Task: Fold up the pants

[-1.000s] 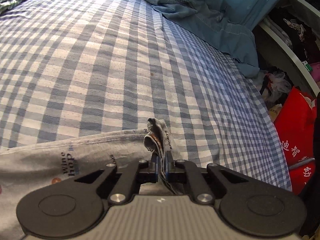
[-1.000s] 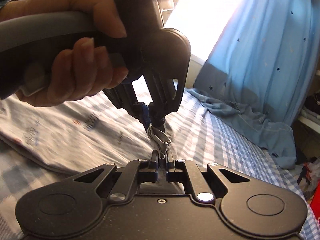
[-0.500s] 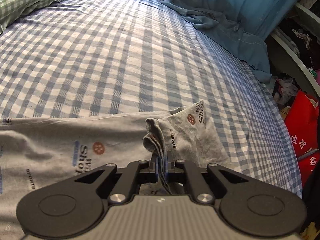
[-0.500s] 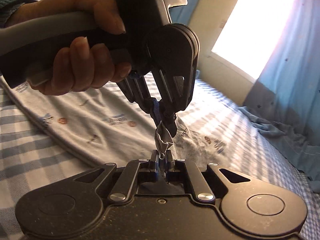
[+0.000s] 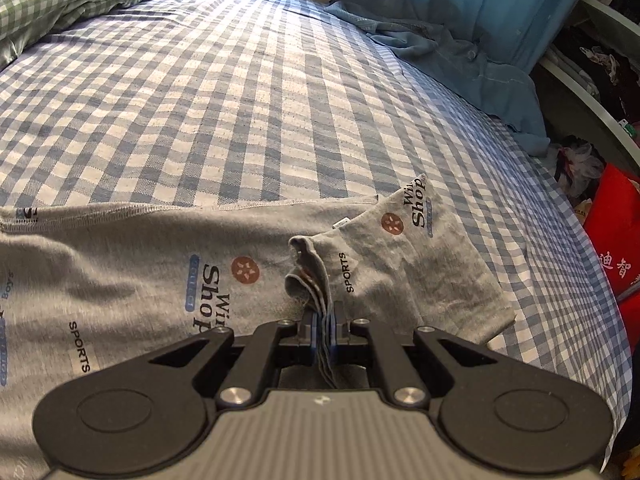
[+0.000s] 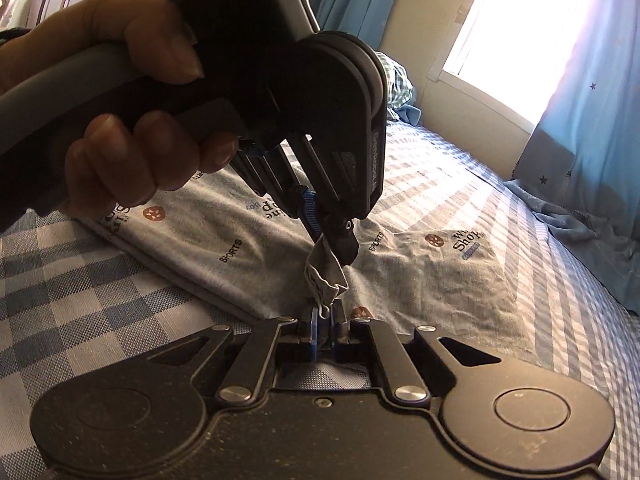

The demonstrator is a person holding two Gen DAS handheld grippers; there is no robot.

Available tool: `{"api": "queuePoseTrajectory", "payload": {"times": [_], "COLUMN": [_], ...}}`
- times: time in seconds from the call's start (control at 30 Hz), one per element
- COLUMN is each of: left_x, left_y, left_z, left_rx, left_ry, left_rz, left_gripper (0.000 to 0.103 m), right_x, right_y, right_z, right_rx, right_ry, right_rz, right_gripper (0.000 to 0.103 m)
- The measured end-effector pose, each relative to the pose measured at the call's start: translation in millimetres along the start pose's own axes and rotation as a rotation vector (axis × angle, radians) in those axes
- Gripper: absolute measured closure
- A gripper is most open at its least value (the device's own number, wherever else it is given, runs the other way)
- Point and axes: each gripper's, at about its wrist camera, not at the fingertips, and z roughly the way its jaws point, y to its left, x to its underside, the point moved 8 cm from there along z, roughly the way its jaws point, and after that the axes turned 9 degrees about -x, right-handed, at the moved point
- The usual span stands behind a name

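Observation:
The grey printed pants (image 5: 132,276) lie across a blue-and-white checked bed; they also show in the right wrist view (image 6: 420,264). My left gripper (image 5: 326,320) is shut on a bunched edge of the pants, and one end is folded over to its right (image 5: 404,256). My right gripper (image 6: 326,314) is shut on the same bunched edge of cloth. The left gripper (image 6: 330,240), held by a hand, pinches that cloth just above my right fingertips.
A blue curtain (image 5: 460,4) and a crumpled blue cloth (image 5: 472,64) lie at the bed's far right side. A green checked blanket (image 5: 64,0) is at the far left. Red bags (image 5: 616,240) stand beside the bed. A bright window (image 6: 516,28) is ahead.
Both grippers have carried the pinched edge across the bed. More of the pants now lies spread flat, with one end folded over on the right.

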Motion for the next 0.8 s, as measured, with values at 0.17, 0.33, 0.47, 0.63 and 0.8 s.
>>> {"api": "queuePoseTrajectory", "payload": {"times": [0.17, 0.33, 0.47, 0.63, 0.8], "left_x": [1.9, 0.3, -0.6, -0.6, 3.1], "left_y": [-4.4, -3.0, 2.6, 18.6, 48.0], "left_z": [-4.8, -8.4, -19.1, -43.6, -81.7], "left_rx": [-0.014, -0.003, 0.011, -0.02, -0.076], "left_ry": [-0.007, 0.001, 0.007, 0.034, 0.027], "left_rz": [0.021, 0.007, -0.004, 0.003, 0.051], "left_gripper": [0.098, 0.098, 0.098, 0.098, 0.098], "right_x": [0.0, -0.1, -4.2, -22.3, -53.3], "right_y": [-3.0, 0.4, 4.0, 21.2, 58.3], "right_z": [-1.8, -8.3, -15.2, -29.3, -42.1], "right_rx": [0.009, 0.019, 0.023, 0.001, -0.061], "right_ry": [-0.004, -0.026, -0.038, -0.072, -0.125], "right_rz": [-0.002, -0.007, -0.015, -0.037, -0.087], "right_gripper": [0.098, 0.098, 0.098, 0.098, 0.098]}}
